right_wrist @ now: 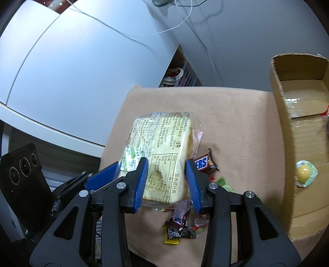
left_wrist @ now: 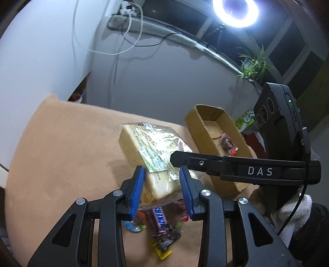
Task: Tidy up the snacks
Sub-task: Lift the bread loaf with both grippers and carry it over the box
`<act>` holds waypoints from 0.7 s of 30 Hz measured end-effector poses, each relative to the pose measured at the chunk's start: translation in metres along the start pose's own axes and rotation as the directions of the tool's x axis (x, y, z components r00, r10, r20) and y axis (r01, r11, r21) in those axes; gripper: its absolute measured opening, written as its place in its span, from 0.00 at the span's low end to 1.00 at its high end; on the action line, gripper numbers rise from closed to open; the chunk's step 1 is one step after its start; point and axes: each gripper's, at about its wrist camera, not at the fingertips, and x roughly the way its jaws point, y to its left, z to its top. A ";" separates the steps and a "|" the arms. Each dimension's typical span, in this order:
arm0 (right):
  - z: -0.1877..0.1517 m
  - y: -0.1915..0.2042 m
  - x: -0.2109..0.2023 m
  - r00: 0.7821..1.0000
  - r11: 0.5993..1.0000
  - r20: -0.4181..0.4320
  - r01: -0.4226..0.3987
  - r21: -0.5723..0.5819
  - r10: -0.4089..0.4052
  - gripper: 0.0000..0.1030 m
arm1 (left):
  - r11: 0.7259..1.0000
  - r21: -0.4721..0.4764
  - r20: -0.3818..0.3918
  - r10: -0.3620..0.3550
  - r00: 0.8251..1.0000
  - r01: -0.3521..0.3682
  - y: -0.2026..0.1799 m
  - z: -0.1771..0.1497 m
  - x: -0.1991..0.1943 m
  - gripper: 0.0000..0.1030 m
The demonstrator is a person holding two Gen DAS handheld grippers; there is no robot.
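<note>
A clear-wrapped loaf of sliced bread (left_wrist: pixel 148 141) hangs above the tan-covered table (left_wrist: pixel 61 143), held from both sides. My left gripper (left_wrist: pixel 162 170) is shut on its near end, blue pads pressing the wrapper. My right gripper (right_wrist: pixel 166 162) is shut on the same bread pack (right_wrist: pixel 164 133); one of its black fingers (left_wrist: pixel 185 159) reaches in from the right in the left wrist view. The left gripper's blue pad (right_wrist: pixel 100 176) shows at the pack's left side. Beneath lie a Snickers bar (left_wrist: pixel 162 221) (right_wrist: pixel 202 163) and several small wrapped candies (right_wrist: pixel 181 234).
An open cardboard box (left_wrist: pixel 205 123) (right_wrist: pixel 287 143) stands at the table's right, holding a red-wrapped sweet (left_wrist: pixel 227 143) and a jelly cup (right_wrist: pixel 305 171). A gloved hand (left_wrist: pixel 294 213) holds the right gripper. Beyond are a ring light (left_wrist: pixel 235 10), a plant (left_wrist: pixel 253 65) and hanging cables (left_wrist: pixel 127 41).
</note>
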 end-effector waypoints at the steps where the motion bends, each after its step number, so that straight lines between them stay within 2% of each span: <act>1: 0.000 -0.002 -0.004 1.000 1.000 0.007 -0.001 0.006 0.001 0.39 | 1.000 0.007 0.001 -0.003 1.000 0.003 -0.003 0.001 0.000 0.33; 10: 0.007 -0.033 -0.060 0.994 0.998 0.102 0.023 0.064 -0.029 0.39 | 0.994 0.088 0.022 -0.067 0.997 0.065 -0.047 0.022 0.010 0.33; 21: 0.008 -0.083 -0.111 0.979 0.986 0.163 0.098 0.132 -0.119 0.39 | 0.974 0.158 -0.032 -0.161 0.987 0.164 -0.102 0.041 0.048 0.33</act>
